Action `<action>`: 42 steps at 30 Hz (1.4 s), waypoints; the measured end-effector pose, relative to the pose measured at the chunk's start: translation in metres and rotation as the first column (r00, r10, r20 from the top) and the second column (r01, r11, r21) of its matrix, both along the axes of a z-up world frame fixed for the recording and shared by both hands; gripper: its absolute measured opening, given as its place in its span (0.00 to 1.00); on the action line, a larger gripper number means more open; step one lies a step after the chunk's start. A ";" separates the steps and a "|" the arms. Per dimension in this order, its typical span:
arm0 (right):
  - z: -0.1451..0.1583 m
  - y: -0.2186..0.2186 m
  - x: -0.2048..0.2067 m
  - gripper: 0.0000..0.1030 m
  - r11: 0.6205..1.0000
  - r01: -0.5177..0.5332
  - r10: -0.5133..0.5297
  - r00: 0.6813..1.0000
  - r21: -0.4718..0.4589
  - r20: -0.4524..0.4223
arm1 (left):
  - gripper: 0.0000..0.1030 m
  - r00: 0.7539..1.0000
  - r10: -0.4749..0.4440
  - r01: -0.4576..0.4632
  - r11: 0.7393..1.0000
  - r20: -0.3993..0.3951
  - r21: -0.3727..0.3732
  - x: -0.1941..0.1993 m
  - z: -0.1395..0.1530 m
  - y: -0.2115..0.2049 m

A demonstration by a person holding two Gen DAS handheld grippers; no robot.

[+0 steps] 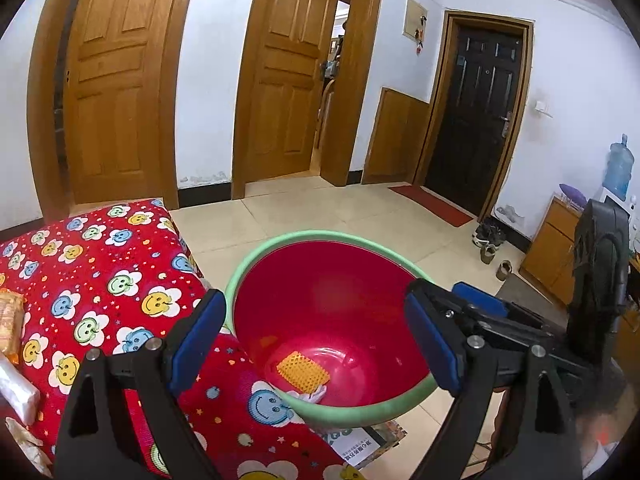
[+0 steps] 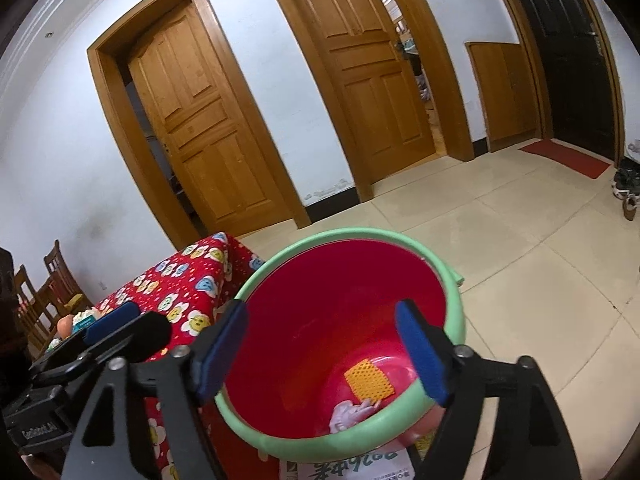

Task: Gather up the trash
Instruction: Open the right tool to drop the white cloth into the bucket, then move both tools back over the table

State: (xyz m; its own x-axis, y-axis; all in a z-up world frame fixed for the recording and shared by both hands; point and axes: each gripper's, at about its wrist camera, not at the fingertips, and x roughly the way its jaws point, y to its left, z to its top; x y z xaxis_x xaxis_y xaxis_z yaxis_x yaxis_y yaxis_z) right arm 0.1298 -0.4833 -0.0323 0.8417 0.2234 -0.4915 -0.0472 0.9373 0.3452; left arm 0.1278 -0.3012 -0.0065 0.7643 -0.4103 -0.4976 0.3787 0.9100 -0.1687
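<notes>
A red trash bin with a green rim (image 1: 256, 256) stands on the floor beside the table; it also shows in the right wrist view (image 2: 458, 312). Inside lie an orange mesh piece (image 1: 303, 372) (image 2: 369, 380) and crumpled white paper (image 1: 316, 393) (image 2: 350, 412). My left gripper (image 1: 316, 344) is open and empty above the bin. My right gripper (image 2: 322, 354) is open and empty above the bin; its body shows at the right of the left wrist view (image 1: 480, 304). A snack packet (image 1: 10, 320) and a clear wrapper (image 1: 16, 392) lie on the table at the left.
The table has a red smiley-flower cloth (image 1: 100, 280) (image 2: 188, 280). Printed paper (image 1: 360, 444) lies under the bin. Wooden doors (image 1: 108, 80), a dark door (image 1: 476, 112), shoes (image 1: 490, 240), a cabinet with a water bottle (image 1: 618, 168), chairs (image 2: 52, 280).
</notes>
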 end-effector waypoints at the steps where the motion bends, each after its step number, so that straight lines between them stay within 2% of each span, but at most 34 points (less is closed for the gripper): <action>1: 0.000 -0.001 0.000 0.81 1.000 0.008 -0.008 1.000 -0.001 0.002 | 0.87 1.000 0.000 0.000 1.000 -0.003 -0.001 0.000 0.000 0.000; 4: 0.000 -0.002 0.000 0.81 1.000 0.006 -0.006 1.000 0.006 -0.001 | 0.93 1.000 0.005 -0.005 1.000 -0.014 -0.009 0.001 -0.001 0.001; 10: 0.001 0.001 -0.002 0.81 1.000 -0.015 0.015 1.000 -0.003 -0.002 | 0.93 1.000 0.016 -0.016 0.999 -0.019 -0.030 0.002 0.000 0.007; 14: 0.008 0.004 -0.004 0.81 1.000 -0.027 0.027 1.000 0.004 0.013 | 0.94 1.000 0.002 -0.002 1.000 -0.021 0.014 0.001 0.005 0.006; 17: 0.014 0.010 -0.003 0.82 0.999 -0.035 0.035 0.999 -0.014 0.033 | 0.94 1.000 0.027 -0.026 0.999 -0.015 0.044 0.002 0.011 0.013; 28: 0.034 0.036 -0.011 0.85 0.997 -0.082 0.082 0.993 -0.005 0.080 | 0.94 0.992 0.122 -0.123 0.991 0.029 0.052 -0.021 0.040 0.074; 33: 0.040 0.052 -0.007 0.85 0.993 -0.121 0.119 0.989 0.016 0.084 | 0.94 0.982 0.184 -0.187 0.981 0.050 0.062 -0.027 0.042 0.109; 42: 0.054 0.110 0.003 0.85 0.977 -0.214 0.213 0.971 0.004 0.106 | 0.94 0.963 0.269 -0.271 0.959 0.036 0.080 -0.031 0.044 0.163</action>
